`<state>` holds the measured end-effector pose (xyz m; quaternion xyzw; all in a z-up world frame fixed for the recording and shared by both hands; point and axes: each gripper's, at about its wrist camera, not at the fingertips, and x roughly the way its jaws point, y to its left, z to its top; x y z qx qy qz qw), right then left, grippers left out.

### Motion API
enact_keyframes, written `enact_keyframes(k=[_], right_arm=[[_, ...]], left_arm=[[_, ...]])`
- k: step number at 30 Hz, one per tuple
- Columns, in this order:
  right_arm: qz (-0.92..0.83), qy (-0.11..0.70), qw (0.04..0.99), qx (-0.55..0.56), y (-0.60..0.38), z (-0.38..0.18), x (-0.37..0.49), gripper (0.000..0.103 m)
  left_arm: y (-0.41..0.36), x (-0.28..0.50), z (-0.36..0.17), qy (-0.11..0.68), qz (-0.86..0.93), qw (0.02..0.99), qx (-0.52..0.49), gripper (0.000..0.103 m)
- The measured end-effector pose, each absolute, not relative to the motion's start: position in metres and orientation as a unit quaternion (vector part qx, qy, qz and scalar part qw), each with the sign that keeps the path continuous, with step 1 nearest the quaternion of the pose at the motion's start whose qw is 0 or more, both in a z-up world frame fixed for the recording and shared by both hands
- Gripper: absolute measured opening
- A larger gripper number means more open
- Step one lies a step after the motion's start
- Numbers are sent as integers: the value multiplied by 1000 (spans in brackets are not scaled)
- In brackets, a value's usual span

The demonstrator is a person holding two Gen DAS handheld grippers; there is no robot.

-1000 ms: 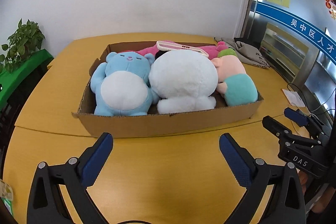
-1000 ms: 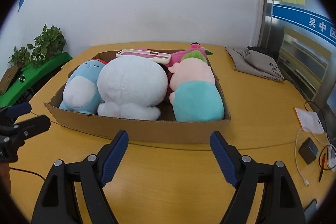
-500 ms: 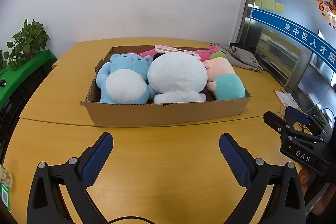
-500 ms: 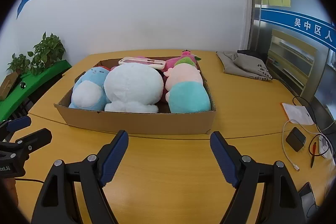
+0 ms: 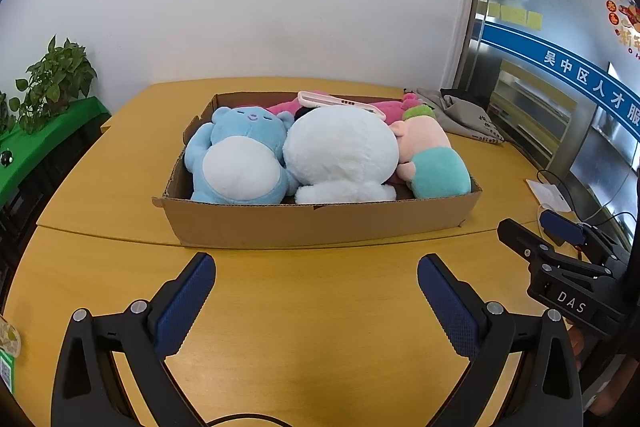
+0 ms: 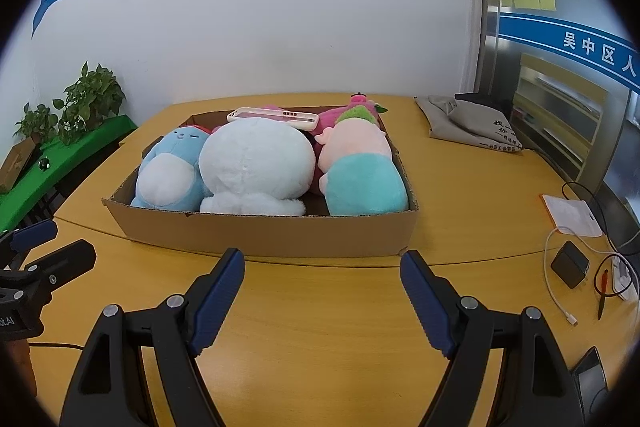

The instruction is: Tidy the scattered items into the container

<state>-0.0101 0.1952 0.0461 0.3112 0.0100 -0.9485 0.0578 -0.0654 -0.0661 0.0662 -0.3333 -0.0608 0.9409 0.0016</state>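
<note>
Both grippers backed off, box point(image 5: 320, 223) edge clear

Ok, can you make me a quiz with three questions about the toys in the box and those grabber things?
1. Where does the white phone case lie?
A. on the table
B. on top of the toys in the brown cardboard box
C. on the grey bag

2. What colour is the plush bear at the box's left end?
A. light blue
B. yellow
C. black

3. How are the right gripper fingers?
A. shut on a toy
B. apart, holding nothing
C. inside the box

Answers: B, it rests on the toys at the back; A, blue with a white belly; B, only bare table shows between them.
</note>
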Motion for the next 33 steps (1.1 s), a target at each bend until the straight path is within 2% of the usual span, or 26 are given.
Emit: enact_keyframes(k=[33], right_arm=[[-946,8,61,318,193,40,-12,80]], left_arm=[[-65,-68,60,-56,940,-8,-336,102]])
